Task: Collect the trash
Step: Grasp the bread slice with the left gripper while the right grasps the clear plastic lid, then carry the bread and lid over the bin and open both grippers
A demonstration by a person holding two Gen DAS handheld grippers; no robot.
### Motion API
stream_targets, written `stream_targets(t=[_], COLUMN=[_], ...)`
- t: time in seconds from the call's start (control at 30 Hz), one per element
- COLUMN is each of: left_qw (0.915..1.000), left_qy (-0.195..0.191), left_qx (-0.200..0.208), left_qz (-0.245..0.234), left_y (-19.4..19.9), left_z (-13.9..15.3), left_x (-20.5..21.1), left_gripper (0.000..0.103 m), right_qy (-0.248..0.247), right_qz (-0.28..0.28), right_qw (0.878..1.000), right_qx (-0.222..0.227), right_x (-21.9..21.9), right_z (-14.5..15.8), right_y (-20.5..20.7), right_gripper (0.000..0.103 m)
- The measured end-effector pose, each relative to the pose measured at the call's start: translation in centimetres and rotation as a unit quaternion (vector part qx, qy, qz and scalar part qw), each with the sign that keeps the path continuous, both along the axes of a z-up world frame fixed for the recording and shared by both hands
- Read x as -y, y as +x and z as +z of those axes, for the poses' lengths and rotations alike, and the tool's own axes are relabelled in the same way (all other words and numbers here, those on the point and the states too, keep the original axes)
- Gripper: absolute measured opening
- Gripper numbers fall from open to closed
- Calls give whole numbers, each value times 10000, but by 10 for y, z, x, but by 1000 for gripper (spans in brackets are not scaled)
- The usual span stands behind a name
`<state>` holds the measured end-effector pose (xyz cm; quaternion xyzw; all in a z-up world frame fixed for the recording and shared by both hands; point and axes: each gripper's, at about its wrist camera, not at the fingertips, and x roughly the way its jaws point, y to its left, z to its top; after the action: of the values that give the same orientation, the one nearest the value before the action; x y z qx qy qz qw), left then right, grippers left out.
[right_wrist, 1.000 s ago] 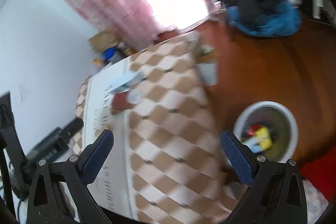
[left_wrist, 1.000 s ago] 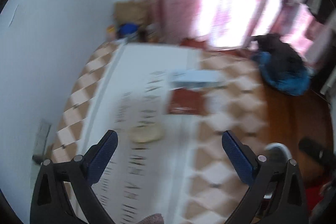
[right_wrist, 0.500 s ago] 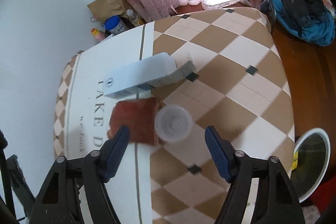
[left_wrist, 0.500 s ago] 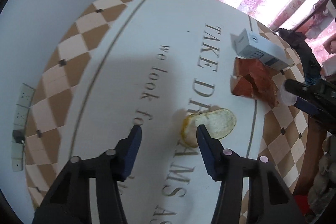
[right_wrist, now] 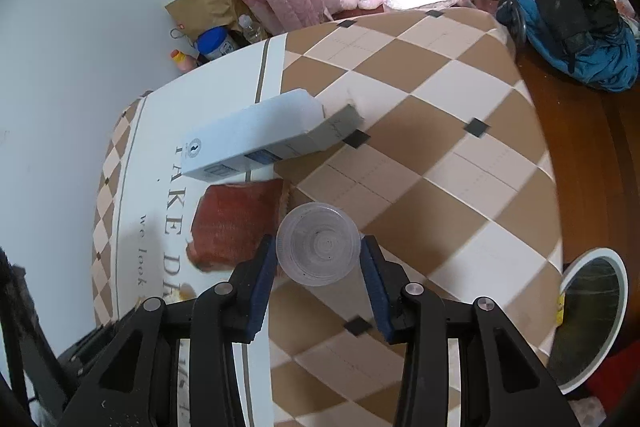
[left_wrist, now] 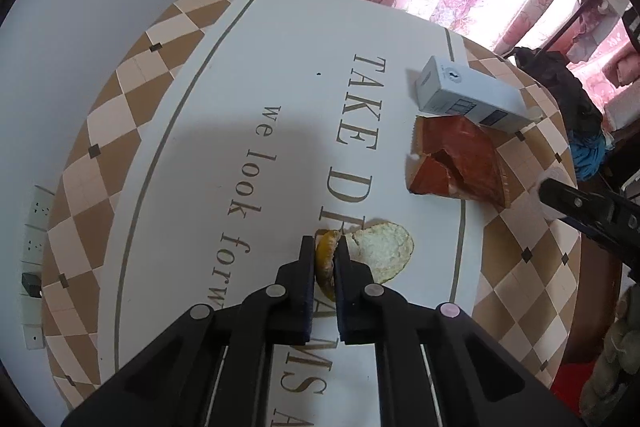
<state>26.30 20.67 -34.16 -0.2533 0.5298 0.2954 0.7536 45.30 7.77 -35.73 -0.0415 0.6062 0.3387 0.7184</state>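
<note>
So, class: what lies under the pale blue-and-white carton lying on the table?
The pale blue-and-white carton rests on the patterned tablecloth, over the word TAKE. The torn reddish-brown wrapper sits right beside it; whether its edge tucks beneath is hidden.

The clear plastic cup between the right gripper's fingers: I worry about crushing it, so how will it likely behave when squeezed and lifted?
The clear plastic cup looks thin-walled and see-through, so it is probably very light and may flex or dent under a firm squeeze. It is round and smooth, so it could slip or twist between the right gripper pads. Standing open end up, it may tip if nudged.
</note>
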Motion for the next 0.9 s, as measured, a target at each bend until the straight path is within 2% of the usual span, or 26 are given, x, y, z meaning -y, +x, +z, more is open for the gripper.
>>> stream_targets(t=[0.2, 0.37, 0.5, 0.7, 0.9], left_qw=[9994, 9973, 9953, 9914, 9859], left_qy=[302, 641, 815, 1013, 1113], left_qx=[109, 252, 342, 529, 750], left_qz=[-88, -252, -387, -644, -995], left_y=[-15, -28, -26, -25, -16], left_z=[24, 57, 77, 109, 139], left_x=[10, 31, 50, 92, 139], left_gripper=[5, 5, 5, 5, 5], right_qy=[131, 132, 163, 423, 803], right_qz=[27, 29, -63, -316, -663], right_qw=[9997, 9994, 9992, 9984, 9943], right_qx=[183, 331, 347, 198, 222], right_x=[29, 56, 82, 122, 173], right_z=[19, 30, 37, 48, 73], right_y=[-19, -42, -62, -80, -85], right_gripper=[45, 45, 45, 45, 45])
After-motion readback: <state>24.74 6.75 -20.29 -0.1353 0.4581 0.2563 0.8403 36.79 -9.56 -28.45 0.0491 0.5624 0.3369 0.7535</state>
